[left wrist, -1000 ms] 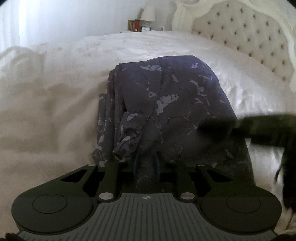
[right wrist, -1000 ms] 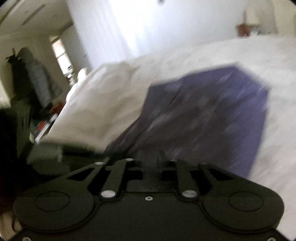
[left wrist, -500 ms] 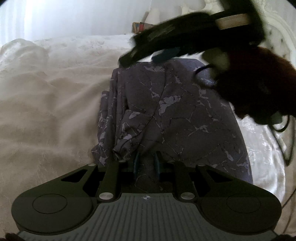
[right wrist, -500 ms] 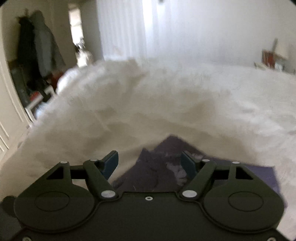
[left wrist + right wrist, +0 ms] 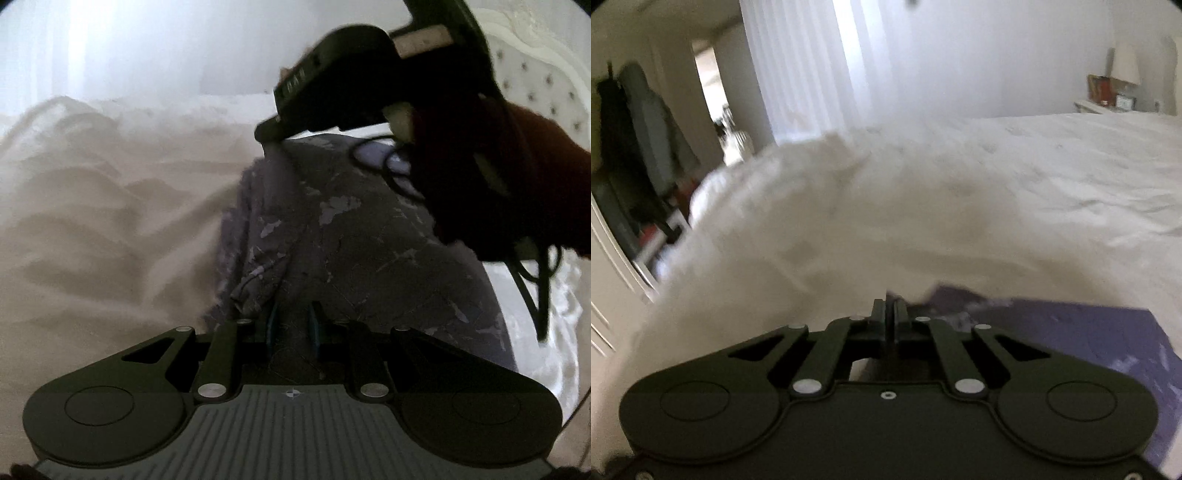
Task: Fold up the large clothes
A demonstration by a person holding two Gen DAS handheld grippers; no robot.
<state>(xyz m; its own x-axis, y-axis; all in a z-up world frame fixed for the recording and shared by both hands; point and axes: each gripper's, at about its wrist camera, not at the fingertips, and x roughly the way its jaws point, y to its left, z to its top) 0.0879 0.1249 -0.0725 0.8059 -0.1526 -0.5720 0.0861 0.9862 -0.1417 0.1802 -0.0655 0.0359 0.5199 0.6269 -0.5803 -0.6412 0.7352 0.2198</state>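
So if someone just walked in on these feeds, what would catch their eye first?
First, the dark purple marble-patterned garment folded into a long strip on the white bedspread. Next, the right hand-held gripper at the garment's far end, its jaws just closed there; whether cloth is between them is unclear. The left hand-held gripper is shut on the near end, and a white tufted headboard stands behind.

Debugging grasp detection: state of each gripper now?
Left gripper: closed on the near edge of the purple garment.
Right gripper: shut at the garment's far corner; pinch not visible.
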